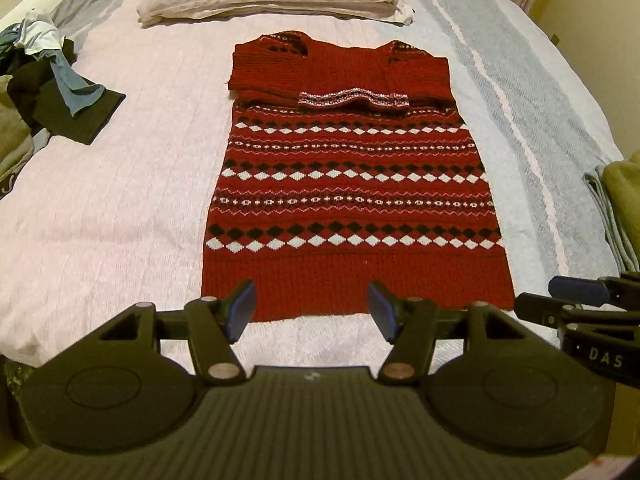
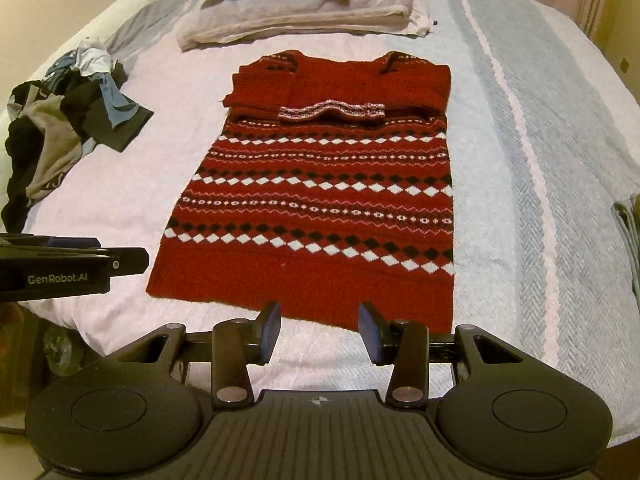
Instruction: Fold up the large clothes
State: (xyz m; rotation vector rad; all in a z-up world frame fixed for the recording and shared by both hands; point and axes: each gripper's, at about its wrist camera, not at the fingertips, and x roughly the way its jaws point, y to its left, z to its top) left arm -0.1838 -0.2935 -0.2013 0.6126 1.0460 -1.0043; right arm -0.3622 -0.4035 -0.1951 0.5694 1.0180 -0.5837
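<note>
"DAS" on right gripper (image 1: 580,292); "GenRobot.AI" on left gripper (image 2: 80,246).

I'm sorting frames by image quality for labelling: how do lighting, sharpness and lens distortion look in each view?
Left wrist view: dim, warm indoor light, no glare; red sweater fairly sharp, left gripper pads slightly soft; fisheye bows the bed edges, corners vignetted. Right wrist view: same light and barrel curving, sweater pattern readable, right gripper close and soft, clothes pile dark and low in detail.

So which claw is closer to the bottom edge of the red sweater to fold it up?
Probably neither: left claw and right claw both hover open at the sweater hem, so use both.
</note>
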